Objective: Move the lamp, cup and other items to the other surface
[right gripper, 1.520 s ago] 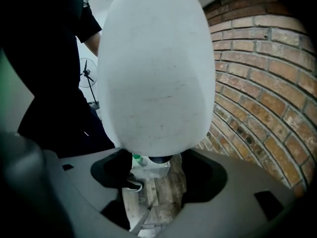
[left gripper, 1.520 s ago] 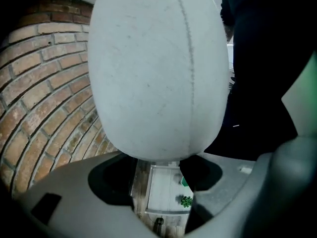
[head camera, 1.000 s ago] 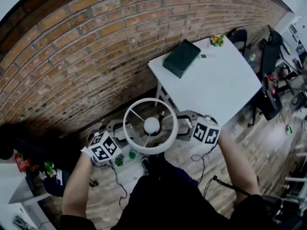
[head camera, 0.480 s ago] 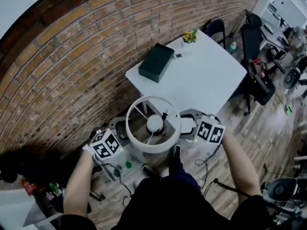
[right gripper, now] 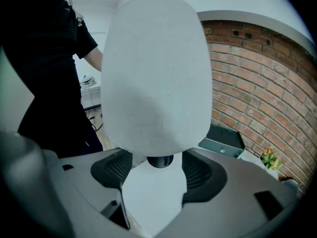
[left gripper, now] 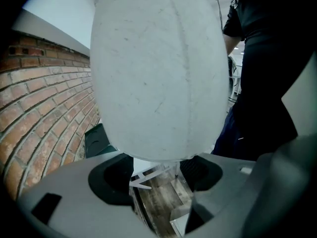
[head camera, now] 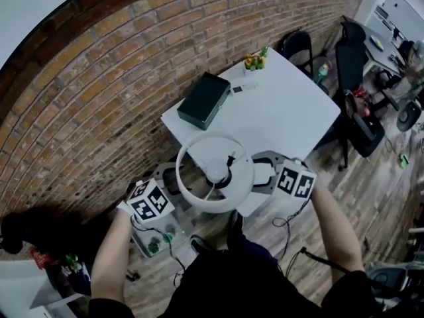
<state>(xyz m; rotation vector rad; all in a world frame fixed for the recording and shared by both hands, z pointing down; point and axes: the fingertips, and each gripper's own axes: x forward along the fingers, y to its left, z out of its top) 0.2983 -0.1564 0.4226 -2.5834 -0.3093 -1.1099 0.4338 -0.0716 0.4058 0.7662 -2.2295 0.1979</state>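
A lamp with a white drum shade [head camera: 193, 196] hangs in the air between my two grippers, and its bulb [head camera: 216, 171] shows through the open top. My left gripper [head camera: 173, 181] clasps the shade's left side and my right gripper [head camera: 262, 175] its right side, both shut on it. In the left gripper view the shade [left gripper: 156, 73] fills the space above the jaws of the left gripper [left gripper: 156, 175]. The right gripper view shows the shade [right gripper: 156, 78] just above the right gripper [right gripper: 156, 175]. The white table [head camera: 285, 114] lies straight ahead, its near corner under the lamp.
On the table sit a dark green box [head camera: 204, 101], a small potted plant [head camera: 254, 61] and a small flat item [head camera: 238, 88]. A brick wall [head camera: 99, 98] runs along the left. Black chairs [head camera: 298, 44] stand behind the table. Clutter lies on the wooden floor at the lower left.
Both grippers have carried the lamp forward toward the white table, whose near corner now lies under the shade. The grip on the shade looks the same.
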